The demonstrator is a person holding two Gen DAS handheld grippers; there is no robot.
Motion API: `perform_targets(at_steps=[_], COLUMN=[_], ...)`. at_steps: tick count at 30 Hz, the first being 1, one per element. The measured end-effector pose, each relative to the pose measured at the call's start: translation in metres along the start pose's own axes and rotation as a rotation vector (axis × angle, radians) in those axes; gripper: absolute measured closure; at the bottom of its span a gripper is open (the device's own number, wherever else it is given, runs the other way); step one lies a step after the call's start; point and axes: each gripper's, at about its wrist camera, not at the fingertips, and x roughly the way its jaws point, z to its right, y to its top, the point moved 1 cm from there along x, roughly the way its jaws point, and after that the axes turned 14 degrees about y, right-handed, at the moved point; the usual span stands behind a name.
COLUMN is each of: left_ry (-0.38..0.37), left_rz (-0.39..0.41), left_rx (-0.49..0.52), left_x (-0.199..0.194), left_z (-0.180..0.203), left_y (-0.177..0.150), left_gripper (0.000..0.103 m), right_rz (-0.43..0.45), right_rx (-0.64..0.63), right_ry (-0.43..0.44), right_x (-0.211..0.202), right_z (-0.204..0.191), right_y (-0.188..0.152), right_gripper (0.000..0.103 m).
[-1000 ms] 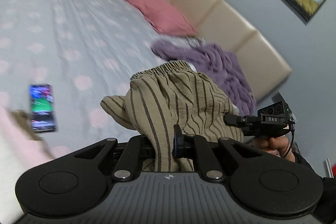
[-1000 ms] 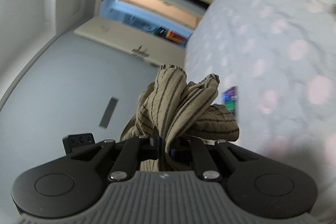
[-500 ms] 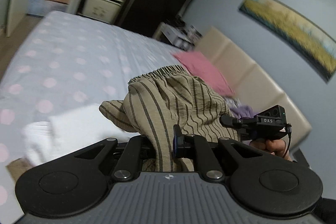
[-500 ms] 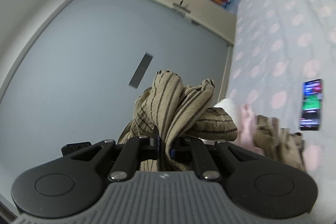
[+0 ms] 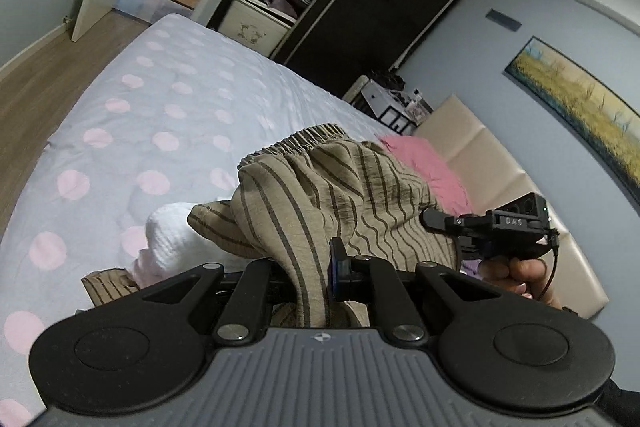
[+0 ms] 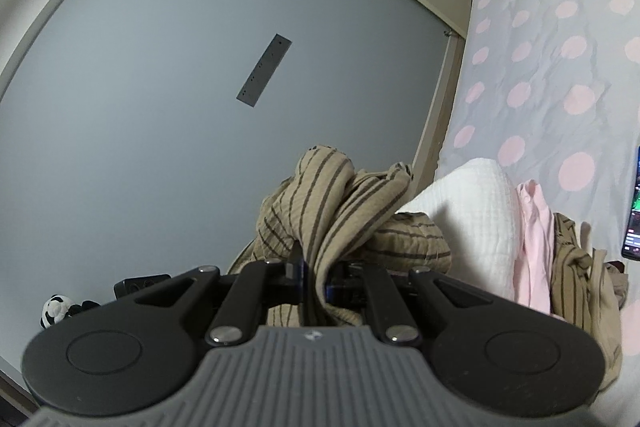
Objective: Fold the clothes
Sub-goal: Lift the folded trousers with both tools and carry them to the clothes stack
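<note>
Hanging bunched, probably shorts (image 5: 320, 195), tan-striped.

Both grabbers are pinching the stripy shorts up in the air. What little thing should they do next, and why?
Probably pull the two grippers apart sideways. The left gripper and right gripper both clamp the striped shorts, which hang bunched above the bed; spreading should flatten them for folding.
</note>
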Motion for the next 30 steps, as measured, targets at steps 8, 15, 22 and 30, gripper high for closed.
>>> perform_targets(at_steps=[8, 15, 22, 30], left_ry=[0.012, 0.051, 0.132, 0.343], left_rz=[-0.035, -0.059, 0.005, 0.238], left_rx=[-0.082, -0.126, -0.071, 0.041], left_x=[0.023, 0.040, 0.016, -0.031], left_z=[-0.050, -0.067, -0.053, -0.015], left_y=[-0.017, -0.039, -0.023, -0.015], left_gripper=[0.095, 0.088, 0.048, 0.034], right_rz=[-0.046, -0.046, -0.038, 0.000], right_rx=[0.079, 0.074, -0.139, -0.482], right_ry=[-0.057, -0.102, -0.189, -0.320], right_x=[0.011, 0.013, 0.009, 0.004], right_z=[0.064, 0.090, 0.056, 0.001], right_y=[-0.005, -0.014, -0.007, -0.013], right_gripper=[0.092, 0.092, 0.059, 0.042])
